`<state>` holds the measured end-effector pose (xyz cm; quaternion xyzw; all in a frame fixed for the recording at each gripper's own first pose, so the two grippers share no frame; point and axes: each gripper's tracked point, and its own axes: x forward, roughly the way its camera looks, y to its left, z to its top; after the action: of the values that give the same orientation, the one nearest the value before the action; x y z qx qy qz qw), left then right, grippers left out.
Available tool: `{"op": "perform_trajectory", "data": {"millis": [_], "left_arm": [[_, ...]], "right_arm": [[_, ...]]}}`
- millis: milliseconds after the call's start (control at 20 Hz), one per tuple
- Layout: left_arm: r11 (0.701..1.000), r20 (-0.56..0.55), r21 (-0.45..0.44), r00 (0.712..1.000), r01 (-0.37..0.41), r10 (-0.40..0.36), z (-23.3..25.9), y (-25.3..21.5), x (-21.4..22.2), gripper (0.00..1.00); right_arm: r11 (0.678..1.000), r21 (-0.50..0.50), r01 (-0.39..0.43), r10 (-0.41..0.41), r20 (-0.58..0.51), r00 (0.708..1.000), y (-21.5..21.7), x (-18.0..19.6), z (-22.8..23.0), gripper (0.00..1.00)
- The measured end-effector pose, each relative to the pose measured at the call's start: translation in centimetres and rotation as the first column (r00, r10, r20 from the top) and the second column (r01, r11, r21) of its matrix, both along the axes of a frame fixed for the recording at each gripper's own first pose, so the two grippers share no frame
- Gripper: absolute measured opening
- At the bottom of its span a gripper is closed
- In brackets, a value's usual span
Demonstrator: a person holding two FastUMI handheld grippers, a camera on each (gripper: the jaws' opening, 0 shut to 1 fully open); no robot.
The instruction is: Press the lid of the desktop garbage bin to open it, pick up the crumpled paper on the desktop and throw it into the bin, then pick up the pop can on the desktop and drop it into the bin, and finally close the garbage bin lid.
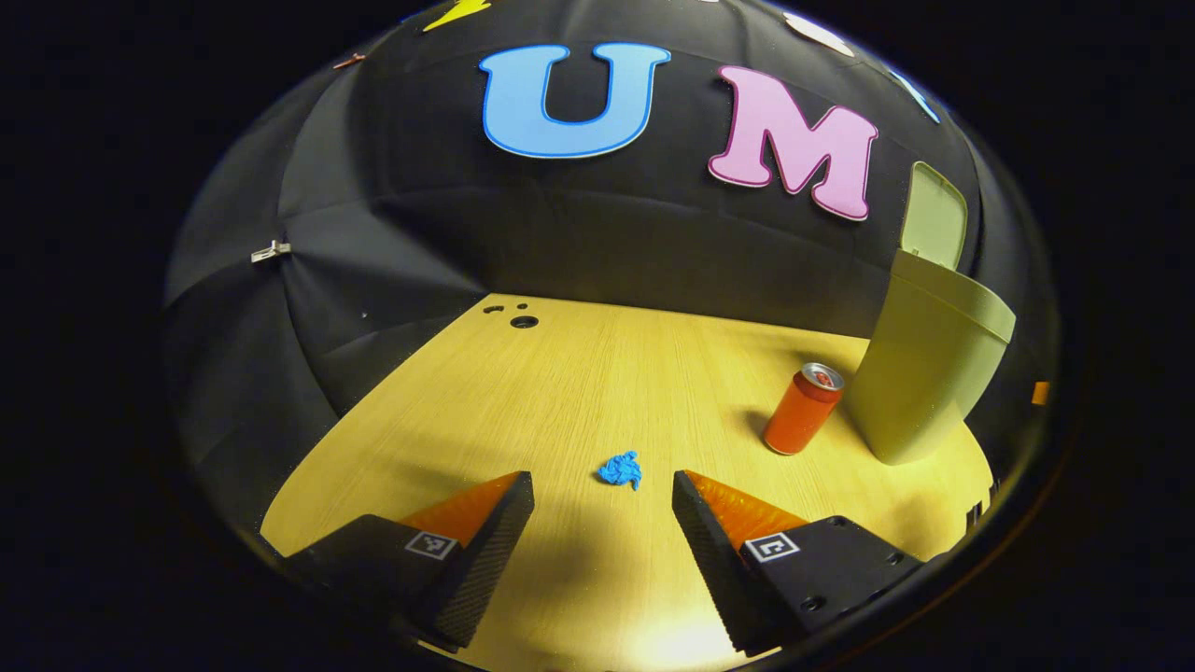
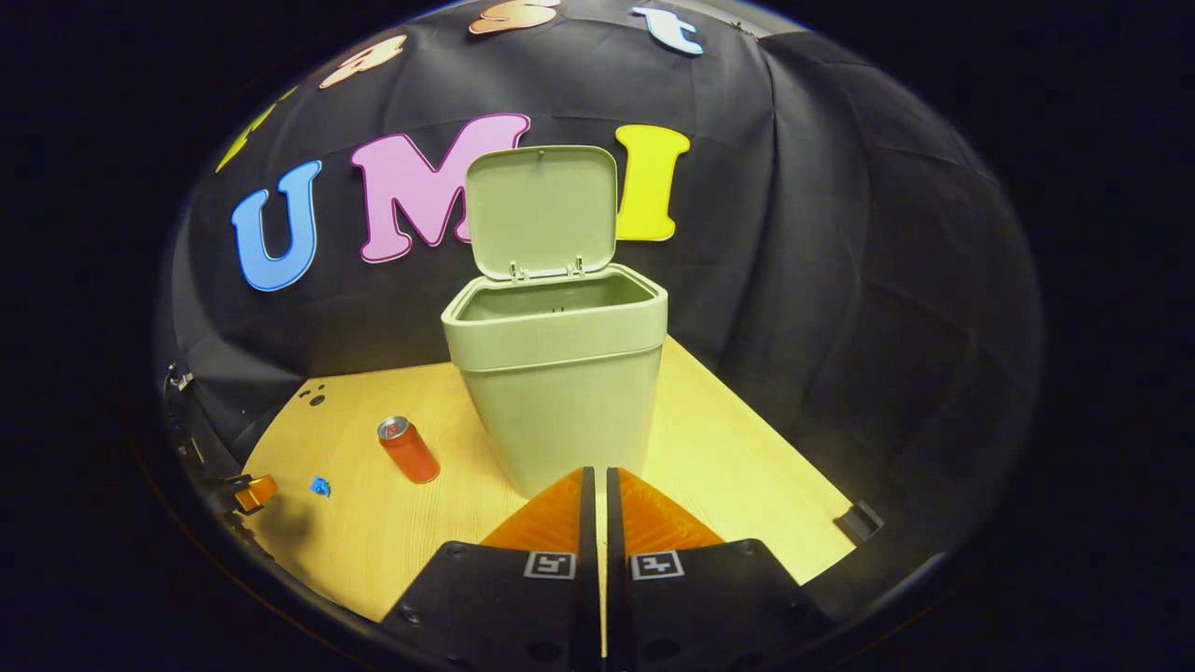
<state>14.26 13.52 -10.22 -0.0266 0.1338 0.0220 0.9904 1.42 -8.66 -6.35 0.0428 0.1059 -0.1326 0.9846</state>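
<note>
- in the left gripper view, the left gripper (image 1: 603, 490) has its two fingers wide apart, with nothing between them, low over the worktop (image 1: 560, 373).
- the crumpled paper (image 1: 622, 469) is small and blue. it lies on the worktop just ahead of the gap between those fingers, not touching them.
- the pop can (image 1: 802, 409) stands a little tilted in this view, farther off to the right, near the garbage bin (image 1: 924, 373) but not touching it.
- the bin is pale green, and its lid (image 1: 935, 217) stands up behind it, open.
- a few small dark holes (image 1: 523, 321) sit at the far edge of the worktop.
- in the right gripper view, the right gripper (image 2: 595, 481) has its two fingers together, with just a thin slit between them and nothing held.
- the garbage bin (image 2: 560, 392) stands right ahead of those fingers, on the worktop (image 2: 392, 523). i cannot tell if the tips touch it.
- the lid (image 2: 541, 210) is up and the bin's top is open.
- the pop can (image 2: 408, 450) is to the left of the bin, apart from it.
- the crumpled paper (image 2: 320, 486) is farther left, well apart from the can.
- the tip of the left gripper (image 2: 250, 492) shows at the left edge, just beside the paper.
</note>
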Motion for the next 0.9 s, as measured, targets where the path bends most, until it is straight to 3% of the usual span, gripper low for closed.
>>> {"op": "perform_trajectory", "data": {"millis": [100,300,350,900], "left_arm": [[1.000,-0.023,0.005,1.000,0.015,-0.015,-0.7,-0.3,1.4,0.96],[0.999,-0.080,-0.004,0.996,0.036,-0.036,-2.3,-1.0,3.9,0.96],[0.999,-0.086,-0.003,0.996,0.040,-0.040,-2.5,-1.2,4.7,0.96],[0.996,-0.174,0.066,0.984,0.054,-0.042,-6.6,-1.1,9.5,0.96]], "right_arm": [[1.000,0.000,0.001,-0.001,-0.026,1.000,0.3,-0.3,-0.9,0.24],[1.000,-0.020,-0.016,0.014,-0.065,0.998,1.3,-1.4,-2.2,0.90],[1.000,-0.023,-0.017,0.015,-0.075,0.997,1.6,-1.7,-2.4,1.00],[1.000,-0.014,-0.015,0.013,-0.177,0.984,3.7,-4.7,-5.7,1.00]]}}
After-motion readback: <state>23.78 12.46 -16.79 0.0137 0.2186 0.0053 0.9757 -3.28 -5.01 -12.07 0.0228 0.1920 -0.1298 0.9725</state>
